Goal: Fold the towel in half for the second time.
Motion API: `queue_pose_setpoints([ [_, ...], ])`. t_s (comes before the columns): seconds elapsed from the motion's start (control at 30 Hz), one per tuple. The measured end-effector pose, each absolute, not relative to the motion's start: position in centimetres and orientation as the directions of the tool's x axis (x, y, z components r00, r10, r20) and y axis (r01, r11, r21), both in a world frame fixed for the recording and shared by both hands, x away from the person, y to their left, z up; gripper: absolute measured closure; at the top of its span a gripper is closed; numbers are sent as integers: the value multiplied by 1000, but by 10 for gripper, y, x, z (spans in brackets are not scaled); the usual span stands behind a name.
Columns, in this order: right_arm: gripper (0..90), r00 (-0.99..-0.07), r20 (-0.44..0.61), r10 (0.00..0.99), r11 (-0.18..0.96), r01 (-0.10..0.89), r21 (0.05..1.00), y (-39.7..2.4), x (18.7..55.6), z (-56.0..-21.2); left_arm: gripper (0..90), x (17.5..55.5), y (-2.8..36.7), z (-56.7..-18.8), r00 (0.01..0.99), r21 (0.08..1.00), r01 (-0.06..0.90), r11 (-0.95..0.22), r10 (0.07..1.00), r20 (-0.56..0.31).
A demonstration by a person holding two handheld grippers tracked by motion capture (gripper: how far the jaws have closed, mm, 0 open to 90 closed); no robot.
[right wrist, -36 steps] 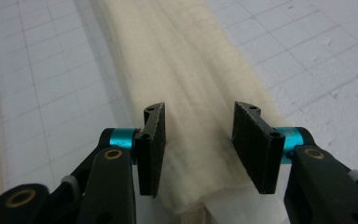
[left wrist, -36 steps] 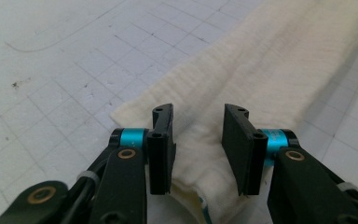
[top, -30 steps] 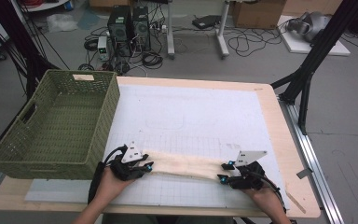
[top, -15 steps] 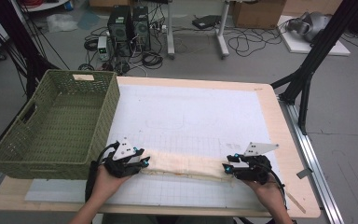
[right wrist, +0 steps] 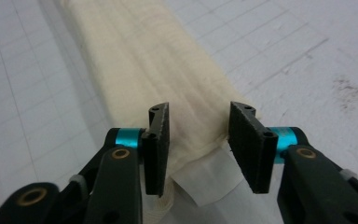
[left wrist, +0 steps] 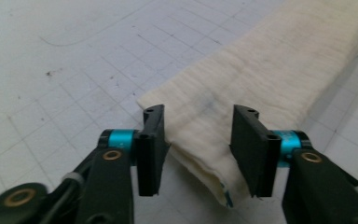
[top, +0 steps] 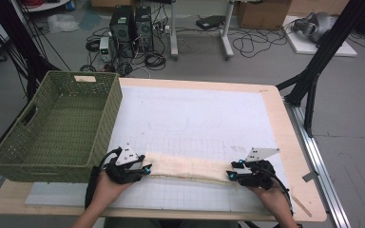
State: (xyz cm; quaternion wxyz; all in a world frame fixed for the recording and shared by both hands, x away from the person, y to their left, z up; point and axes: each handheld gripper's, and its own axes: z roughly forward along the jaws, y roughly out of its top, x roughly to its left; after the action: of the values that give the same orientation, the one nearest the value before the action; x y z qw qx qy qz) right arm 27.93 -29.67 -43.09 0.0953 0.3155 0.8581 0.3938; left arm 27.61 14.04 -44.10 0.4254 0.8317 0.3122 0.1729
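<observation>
High view: folded cloth (top: 185, 167) lies lengthwise L-R.

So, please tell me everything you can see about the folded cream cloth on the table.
The folded cream cloth is a long, narrow strip of soft, ribbed-looking fabric, folded in several layers. It lies flat along the near part of the white grid mat. Its left end sits between the open jaws of the left tool, its right end between those of the right tool; both have just been opening. A white tag shows at the right end.
</observation>
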Motion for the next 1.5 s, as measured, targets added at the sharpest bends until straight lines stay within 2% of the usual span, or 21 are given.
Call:
queue_pose_setpoints([
  [0.23,478,-773,112,625,509,512,692,-290,284,-438,491,276,144,-445,740,792,411,-451,673,-1],
  [0.33,481,-769,131,625,506,527,683,-291,286,-440,514,276,144,-447,745,788,424,-447,667,-22],
  [0.4,501,-767,132,628,506,531,680,-290,286,-441,577,277,144,-447,745,783,441,-439,665,-47],
  [0.43,501,-767,132,628,506,531,680,-290,286,-441,577,277,145,-448,749,783,445,-433,660,-61],
  [0.7,659,-773,159,615,494,535,686,-290,285,-442,756,275,145,-451,769,799,437,-412,632,-95],
  [0.8,747,-787,189,588,494,534,686,-291,288,-442,789,275,145,-451,771,799,439,-411,629,-100],
  [0.9,796,-800,188,569,507,522,685,-290,290,-441,819,272,144,-449,771,800,428,-421,632,-80],
  [1.1,816,-819,142,556,546,489,681,-287,300,-435,835,265,146,-446,758,798,434,-418,648,-73],
  [1.5,816,-845,85,528,584,434,686,-244,364,-421,840,230,165,-439,751,790,430,-437,659,-44],
])
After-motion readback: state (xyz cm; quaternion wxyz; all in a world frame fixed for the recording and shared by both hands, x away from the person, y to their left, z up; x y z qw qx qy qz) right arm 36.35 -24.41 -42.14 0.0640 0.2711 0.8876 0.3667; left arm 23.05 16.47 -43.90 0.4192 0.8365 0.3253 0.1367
